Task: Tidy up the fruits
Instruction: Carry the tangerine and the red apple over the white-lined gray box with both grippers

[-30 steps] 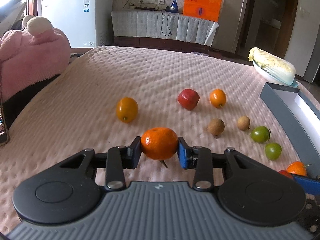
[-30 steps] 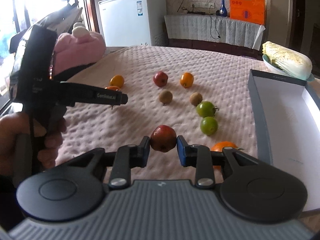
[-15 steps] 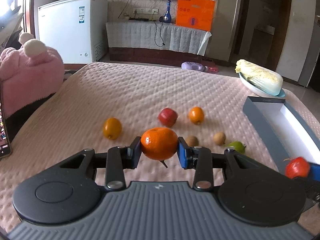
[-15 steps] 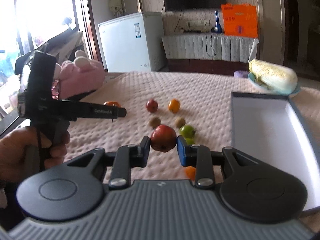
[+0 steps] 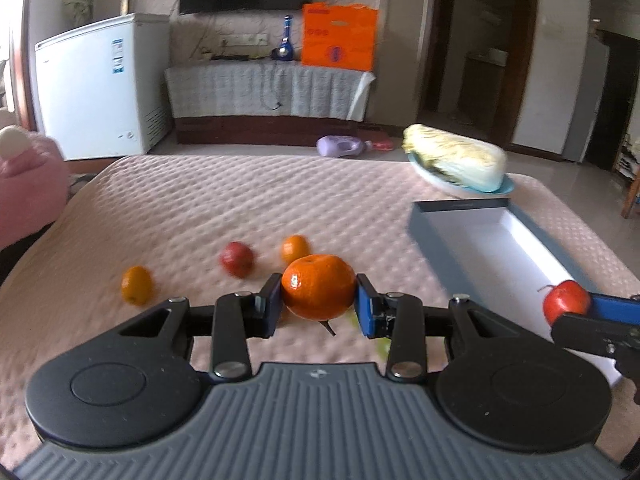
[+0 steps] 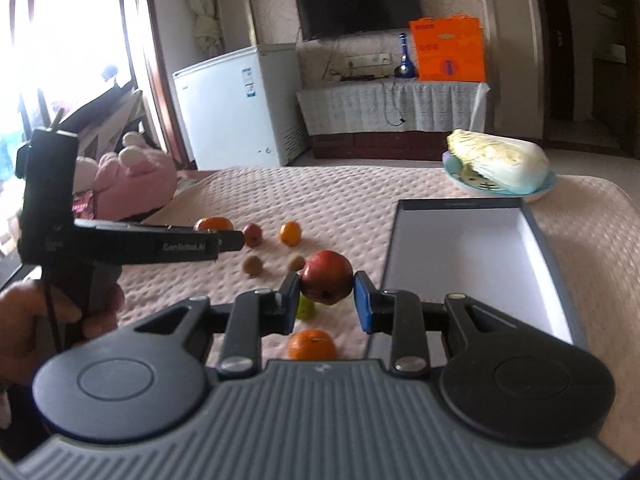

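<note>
My left gripper [image 5: 318, 300] is shut on an orange mandarin [image 5: 319, 286] and holds it above the pink quilted table. My right gripper [image 6: 327, 294] is shut on a red apple [image 6: 327, 283], also lifted; that apple shows at the right of the left wrist view [image 5: 566, 306], over the near end of the box. The grey box with a white inside [image 6: 472, 264] lies open on the right. On the table lie another red apple [image 5: 237, 259], an orange [image 5: 295, 249], a second orange [image 5: 137, 290], two brown fruits [image 6: 253, 266], a green fruit [image 6: 306, 308] and a mandarin [image 6: 312, 345].
A cabbage on a blue plate [image 6: 500, 166] stands beyond the box. A pink plush toy [image 6: 136, 178] lies at the table's left edge. A white freezer [image 5: 96, 88] and a cloth-covered cabinet [image 5: 268, 88] stand behind the table.
Both grippers have risen and tilted up with their fruit. The right gripper with the red apple has moved right, towards the box.
</note>
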A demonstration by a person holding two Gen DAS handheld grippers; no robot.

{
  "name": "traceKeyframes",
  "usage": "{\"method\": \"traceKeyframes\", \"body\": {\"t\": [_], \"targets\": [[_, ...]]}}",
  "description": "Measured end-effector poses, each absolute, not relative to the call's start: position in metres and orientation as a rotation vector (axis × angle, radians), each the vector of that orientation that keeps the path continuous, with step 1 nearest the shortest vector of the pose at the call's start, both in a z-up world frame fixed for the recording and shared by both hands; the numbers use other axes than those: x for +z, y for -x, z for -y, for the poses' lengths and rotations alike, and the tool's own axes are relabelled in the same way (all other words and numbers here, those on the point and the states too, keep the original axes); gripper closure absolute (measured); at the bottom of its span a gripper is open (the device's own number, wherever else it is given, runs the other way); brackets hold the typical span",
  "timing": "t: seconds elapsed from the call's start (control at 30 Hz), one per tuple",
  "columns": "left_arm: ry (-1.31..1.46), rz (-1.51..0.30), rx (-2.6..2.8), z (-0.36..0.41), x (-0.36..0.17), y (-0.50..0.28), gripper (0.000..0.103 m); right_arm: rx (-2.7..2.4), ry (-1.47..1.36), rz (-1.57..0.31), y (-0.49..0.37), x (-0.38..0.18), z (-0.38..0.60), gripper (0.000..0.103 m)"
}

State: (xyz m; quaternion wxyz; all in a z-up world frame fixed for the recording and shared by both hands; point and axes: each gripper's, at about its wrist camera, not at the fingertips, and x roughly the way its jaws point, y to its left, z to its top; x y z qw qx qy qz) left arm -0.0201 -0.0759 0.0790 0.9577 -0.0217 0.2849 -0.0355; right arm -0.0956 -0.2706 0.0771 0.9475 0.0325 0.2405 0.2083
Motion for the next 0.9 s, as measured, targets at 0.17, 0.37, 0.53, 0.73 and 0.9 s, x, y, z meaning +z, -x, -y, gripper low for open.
{"method": "traceKeyframes", "body": {"t": [0.17,0.37,0.53,0.73,0.9], "targets": [[0.042,-0.559,-0.128,0.104,0.083,0.019,0.060,0.384,-0.077,-0.488,0.096,0.077,0.288,0.071],[0.040,-0.539,-0.183,0.139,0.086,0.017,0.060,0.345,-0.066,-0.515,0.097,0.071,0.301,0.071],[0.034,-0.536,-0.230,0.166,0.085,0.013,0.060,0.309,-0.062,-0.525,0.095,0.069,0.314,0.071],[0.010,-0.534,-0.277,0.193,0.081,0.000,0.060,0.269,-0.068,-0.537,0.091,0.067,0.326,0.071],[0.004,-0.540,-0.316,0.212,0.075,-0.013,0.060,0.263,-0.065,-0.547,0.090,0.065,0.329,0.071]]}}
